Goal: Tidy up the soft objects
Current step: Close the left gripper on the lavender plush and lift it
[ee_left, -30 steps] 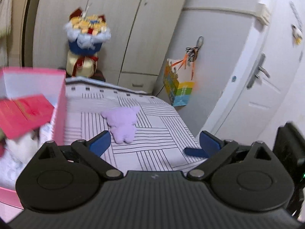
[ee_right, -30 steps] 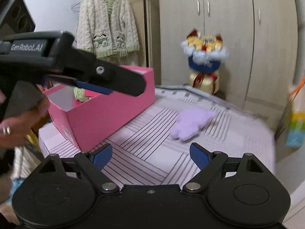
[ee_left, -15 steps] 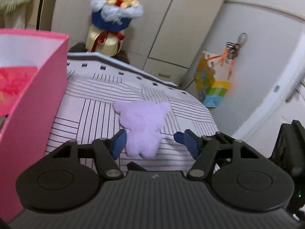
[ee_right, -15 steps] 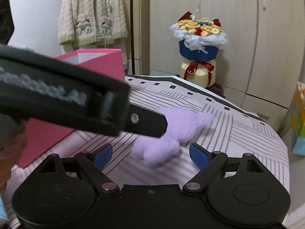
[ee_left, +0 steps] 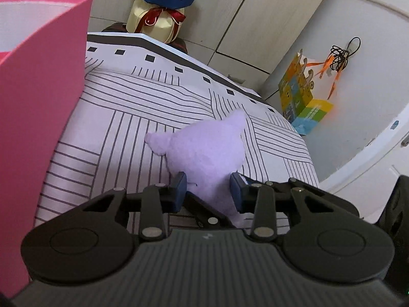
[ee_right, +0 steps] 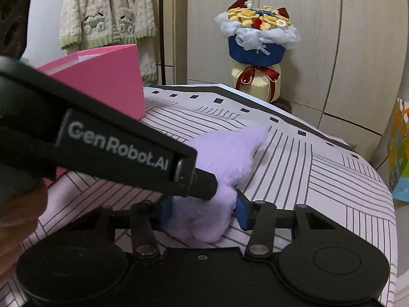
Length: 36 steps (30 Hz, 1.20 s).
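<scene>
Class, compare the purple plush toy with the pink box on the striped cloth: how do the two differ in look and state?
The purple plush toy is fuzzy, rounded and lies low on the cloth; the pink box is smooth, straight-walled and stands tall. The toy is pinched by the left gripper and the right gripper; nothing holds the box. Both rest on the striped cloth.

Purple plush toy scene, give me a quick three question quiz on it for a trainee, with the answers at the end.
1. True or false: both the left gripper and the right gripper are closed on the purple plush toy.
2. What does the plush lie on?
A. wooden floor
B. striped cover
C. inside the pink box
3. Fill in: standing behind the striped cover, by the cabinets, is a ____.

Key: 1 true; 2 B; 3 bouquet.
</scene>
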Tool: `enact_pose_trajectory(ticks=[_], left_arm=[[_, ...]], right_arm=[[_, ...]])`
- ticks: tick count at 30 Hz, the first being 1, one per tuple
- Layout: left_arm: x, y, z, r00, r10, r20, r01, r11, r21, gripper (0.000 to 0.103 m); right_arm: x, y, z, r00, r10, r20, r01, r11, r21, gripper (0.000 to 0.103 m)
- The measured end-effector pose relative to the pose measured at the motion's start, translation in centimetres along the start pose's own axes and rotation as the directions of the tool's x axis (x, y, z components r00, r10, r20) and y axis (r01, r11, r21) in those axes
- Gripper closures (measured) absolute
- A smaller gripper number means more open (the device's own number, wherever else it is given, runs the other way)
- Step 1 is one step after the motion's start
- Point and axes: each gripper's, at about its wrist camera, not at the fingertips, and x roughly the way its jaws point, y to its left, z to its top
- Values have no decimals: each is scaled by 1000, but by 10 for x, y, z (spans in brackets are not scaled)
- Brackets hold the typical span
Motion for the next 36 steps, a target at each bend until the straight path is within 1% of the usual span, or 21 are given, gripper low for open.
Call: enact_pose_trajectory(ticks=[1,3,5,6,8,10,11,14,16,20,23,26,29,33,36], left_arm=[[0,0,-1,1000,-6,2,6,1000,-4,66],[1,0,-1,1000,-11,6,11,1000,-8,61],[1,-1,-2,1000,-18,10,19,1000,-17,60],[0,-1,-2,1000,-27,12,28,999,-24,56],[-2,-1,-4,999,-46,17,46,998,-39,51],[-6,-4,-9,999,-46,23,46,999,-24,53],[-9,-6,-12,999,-34,33,35,999,-8,57],[-21,-9,-20,997,-53,54,53,999,2,57],[-26,-8,-23,997,-69,45,70,998,-2,57],[-39,-8,-32,995,-90,32,89,996,12,57],[-48,-9,-38,993,-114,18,113,993,23,57],[-62,-8,-43,990,-141,21,140,989,39,58],[-78,-9,-49,988,-149,35,147,987,63,58],[-100,-11,-58,989,-140,53,134,986,97,58],[-116,-14,-66,990,-128,68,117,983,140,59]], right_arm=[[-1,0,0,1000,-1,2,1,1000,8,52],[-3,0,0,1000,-4,6,4,1000,25,54],[-7,1,-1,1000,-4,6,4,999,44,55],[-8,2,-1,1000,-2,8,2,999,50,55],[-12,5,-1,1000,0,7,-1,998,69,56],[-16,6,0,1000,-4,-14,6,993,121,56],[-21,8,0,1000,-14,-17,16,991,136,56],[-32,16,0,999,-41,-13,43,990,134,56],[-38,20,-1,999,-47,-17,49,990,129,56],[-51,24,-4,999,-34,-35,39,986,159,56],[-64,32,-6,997,-53,-47,61,983,176,56],[-78,41,-9,998,-54,-30,58,981,184,56],[-91,49,-10,999,-44,-10,45,981,191,56],[-104,62,-14,1000,-27,14,24,982,189,56],[-115,71,-19,1000,-9,30,3,981,194,56]])
